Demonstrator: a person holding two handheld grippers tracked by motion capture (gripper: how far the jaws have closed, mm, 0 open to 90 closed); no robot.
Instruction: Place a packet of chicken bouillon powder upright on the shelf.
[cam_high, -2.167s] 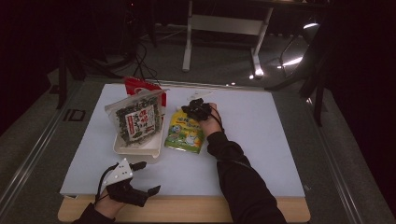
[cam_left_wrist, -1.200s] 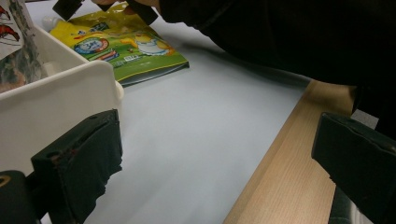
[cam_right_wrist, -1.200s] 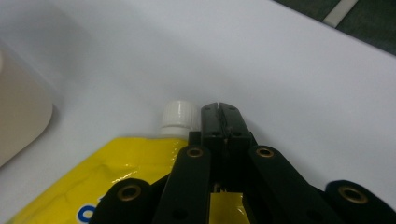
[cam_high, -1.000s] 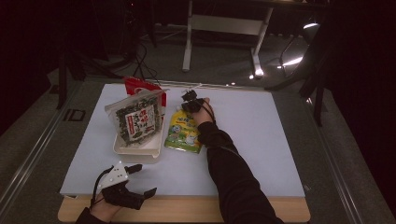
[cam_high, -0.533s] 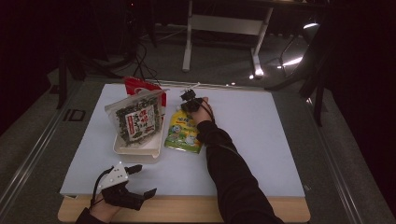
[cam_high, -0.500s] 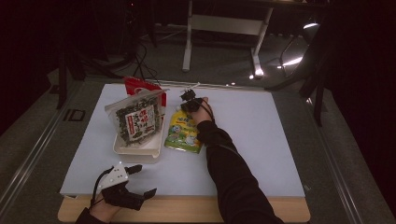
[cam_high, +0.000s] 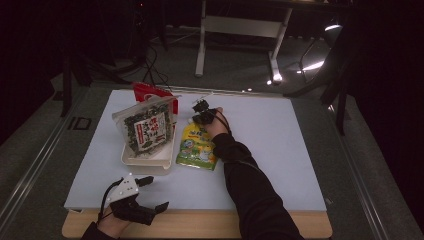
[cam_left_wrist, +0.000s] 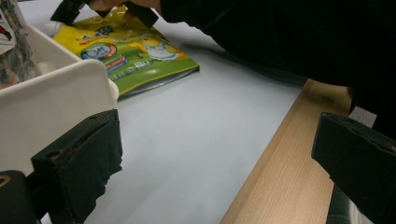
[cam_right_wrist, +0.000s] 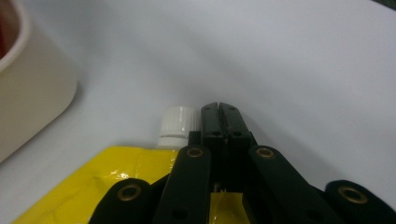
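L gripper (cam_high: 150, 194) near front edge of table (cam_high: 300, 150), well in front of the white tray (cam_high: 145, 161); jaws spread wide, nothing between them. In the left gripper view the tray's corner sits just beside one jaw, wooden table edge beside the other.

Tray: holds a seaweed snack bag (cam_high: 146, 129) standing up, tilted; dark green w/ a white label and red marks, print too small to read. Red packet (cam_high: 147, 92) just behind tray, text not legible.

Just R of tray: yellow-green spout pouch (cam_high: 196, 147) lying flat, touching or nearly touching tray wall. Cartoon figures and a round blue-white logo on it in left gripper view; lettering not readable. White ribbed cap (cam_right_wrist: 179, 122) at its far end.

R gripper (cam_right_wrist: 218, 112) over pouch's far end, jaws pressed together, tips just beside the cap, right of it in the right gripper view; cannot tell if they pinch the pouch's edge.
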